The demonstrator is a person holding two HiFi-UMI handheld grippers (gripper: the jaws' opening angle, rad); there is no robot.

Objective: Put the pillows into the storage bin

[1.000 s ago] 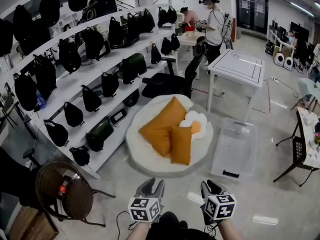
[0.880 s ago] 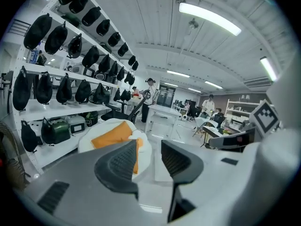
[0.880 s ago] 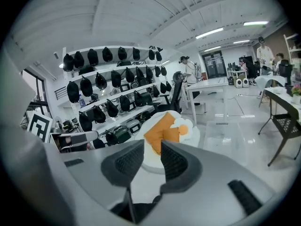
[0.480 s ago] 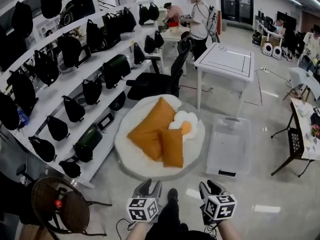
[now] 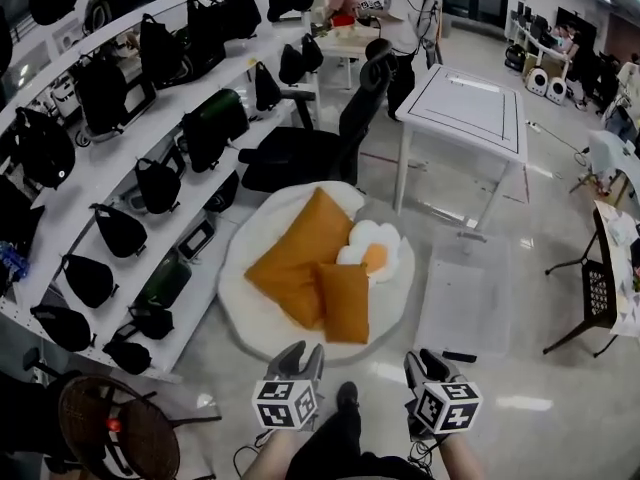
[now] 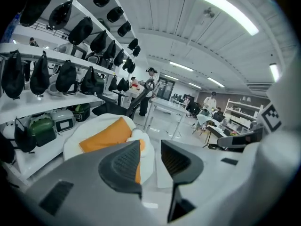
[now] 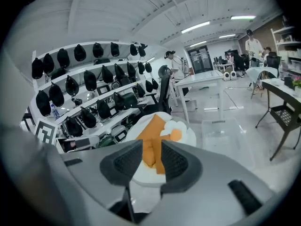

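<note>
Our left gripper point(image 5: 298, 356) hangs low, jaws spread and empty, and the pillows lie ahead of it on the round white cushion point(image 5: 245, 313). The big orange pillow point(image 5: 298, 253) runs lengthwise away from us, with the small orange pillow point(image 5: 346, 303) nearest and the egg-shaped pillow point(image 5: 375, 253) beyond. Further right the clear storage bin point(image 5: 465, 298) sits beside the cushion, ahead of our right gripper point(image 5: 430, 360), likewise spread and empty, so we judge the left nearer the pillows.

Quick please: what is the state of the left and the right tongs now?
Left tongs: open, holding nothing.
Right tongs: open, holding nothing.
</note>
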